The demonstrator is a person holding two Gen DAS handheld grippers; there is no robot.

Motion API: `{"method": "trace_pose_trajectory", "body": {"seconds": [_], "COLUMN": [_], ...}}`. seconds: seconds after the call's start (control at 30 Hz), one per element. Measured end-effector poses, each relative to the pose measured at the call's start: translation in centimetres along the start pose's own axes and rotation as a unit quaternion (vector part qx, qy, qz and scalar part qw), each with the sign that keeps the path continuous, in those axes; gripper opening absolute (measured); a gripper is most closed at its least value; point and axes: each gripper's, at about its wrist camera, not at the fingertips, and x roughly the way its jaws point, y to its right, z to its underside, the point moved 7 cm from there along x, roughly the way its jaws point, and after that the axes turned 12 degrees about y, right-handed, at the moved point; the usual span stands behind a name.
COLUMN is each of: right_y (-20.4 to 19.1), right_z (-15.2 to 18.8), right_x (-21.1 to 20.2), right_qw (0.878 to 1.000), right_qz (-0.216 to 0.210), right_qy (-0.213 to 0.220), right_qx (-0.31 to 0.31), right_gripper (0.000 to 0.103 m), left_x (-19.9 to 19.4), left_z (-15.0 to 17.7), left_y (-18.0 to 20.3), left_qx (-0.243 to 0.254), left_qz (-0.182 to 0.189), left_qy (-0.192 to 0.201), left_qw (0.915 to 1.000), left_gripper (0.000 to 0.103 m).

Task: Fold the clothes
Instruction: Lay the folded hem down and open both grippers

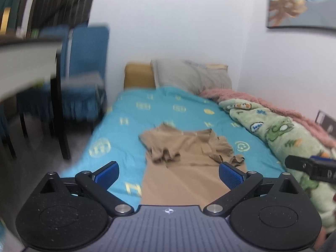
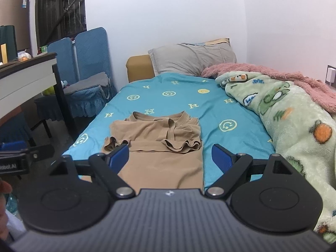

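Observation:
A tan shirt lies flat on the teal bedsheet, both sleeves folded in over its body, collar at the far end. It also shows in the right wrist view. My left gripper is open and empty, above the shirt's near part. My right gripper is open and empty, above the shirt's near right side; its body shows in the left wrist view at the right edge. The left gripper's body shows in the right wrist view at the left edge.
A green cartoon blanket and a pink fleece are heaped along the bed's right side by the wall. A grey pillow lies at the head. A blue chair and a desk stand left of the bed.

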Motion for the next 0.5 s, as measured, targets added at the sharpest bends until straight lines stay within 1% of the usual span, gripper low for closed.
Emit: {"method": "trace_pose_trajectory", "body": {"seconds": [0.07, 0.17, 0.27, 0.37, 0.43, 0.5], "right_y": [-0.1, -0.1, 0.1, 0.3, 0.3, 0.4], "right_z": [0.0, 0.2, 0.4, 0.5, 0.6, 0.7], "right_x": [-0.3, -0.4, -0.1, 0.1, 0.1, 0.2], "right_qw": [1.0, 1.0, 1.0, 1.0, 1.0, 1.0], "right_qz": [0.002, 0.007, 0.012, 0.013, 0.012, 0.013], "right_qy": [0.002, 0.0, -0.009, -0.015, -0.017, -0.02], "right_qx": [-0.003, -0.003, 0.002, 0.004, 0.003, 0.006], "right_gripper": [0.087, 0.087, 0.087, 0.087, 0.087, 0.087], "left_x": [0.9, 2.9, 4.8, 6.5, 8.2, 9.8], "left_z": [0.9, 3.3, 5.9, 8.1, 9.5, 11.0], "left_y": [-0.7, -1.5, -1.9, -1.9, -2.2, -2.7], "left_qx": [-0.039, -0.092, -0.138, -0.165, -0.195, -0.228], "left_qz": [0.015, 0.027, 0.034, 0.034, 0.023, 0.008], "left_qy": [-0.034, -0.108, -0.17, -0.215, -0.24, -0.263], "left_qw": [0.9985, 0.9896, 0.9753, 0.962, 0.9507, 0.9373], "left_gripper": [0.102, 0.102, 0.101, 0.101, 0.099, 0.097]}}
